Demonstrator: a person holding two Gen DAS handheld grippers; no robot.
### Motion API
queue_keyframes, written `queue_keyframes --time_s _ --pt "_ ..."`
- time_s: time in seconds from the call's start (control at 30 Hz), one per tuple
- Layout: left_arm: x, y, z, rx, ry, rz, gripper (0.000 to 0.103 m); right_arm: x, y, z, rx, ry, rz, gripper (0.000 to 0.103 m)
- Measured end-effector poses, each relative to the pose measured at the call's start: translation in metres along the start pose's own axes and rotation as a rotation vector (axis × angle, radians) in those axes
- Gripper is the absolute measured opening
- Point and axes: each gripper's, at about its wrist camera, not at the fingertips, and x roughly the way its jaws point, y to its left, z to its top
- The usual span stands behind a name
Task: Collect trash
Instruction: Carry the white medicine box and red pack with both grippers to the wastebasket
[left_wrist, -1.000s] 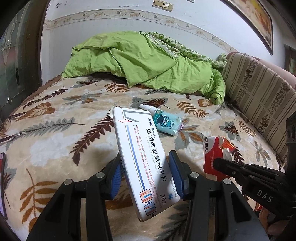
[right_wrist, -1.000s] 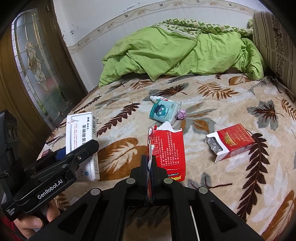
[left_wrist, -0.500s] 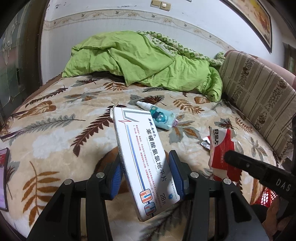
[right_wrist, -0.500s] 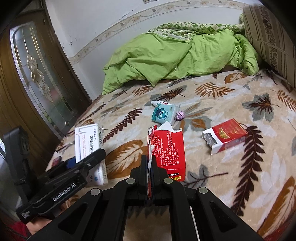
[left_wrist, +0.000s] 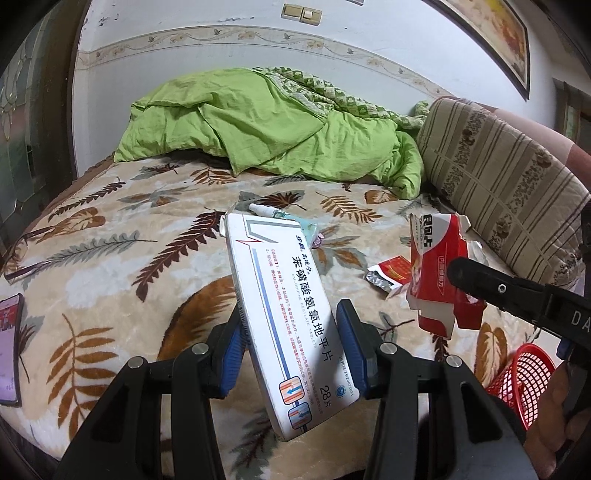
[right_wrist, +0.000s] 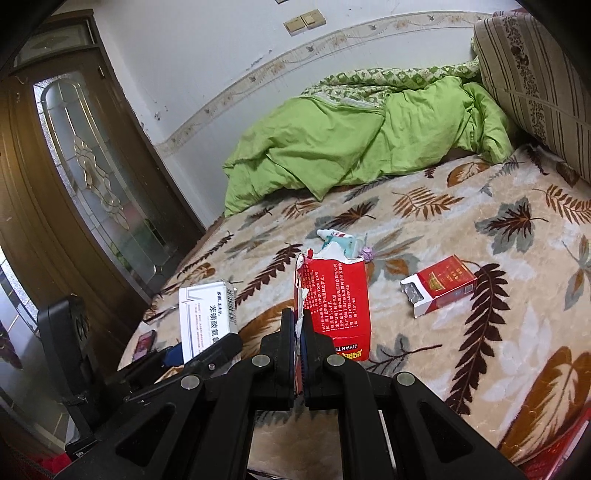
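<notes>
Above the near edge of the bed (left_wrist: 110, 266), a white pill box (left_wrist: 291, 321) is clamped between the blue pads (left_wrist: 347, 332) of the left gripper (left_wrist: 291, 350), tilted, clear of the blanket. Beside it, a torn red carton (right_wrist: 336, 299) is pinched by one thin wall in the closed right gripper (right_wrist: 298, 343). Near the bed's middle, a red cigarette pack (right_wrist: 439, 284) and a teal packet (right_wrist: 341, 245) are left lying. Off the near right corner, a red basket (left_wrist: 521, 376) is seen.
</notes>
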Motion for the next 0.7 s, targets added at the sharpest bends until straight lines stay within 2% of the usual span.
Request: queue_keyframes --time_s 0.4,0.7 --pt "-0.003 -0.001 0.0 0.0 0.002 -0.002 0.046 -0.011 -0.005 0.003 0.024 -0.012 0.018 0.003" --pt "-0.008 -0.015 -0.004 0.012 0.027 -0.05 0.046 -0.022 -0.013 0.002 0.049 -0.018 0.021 0.003"
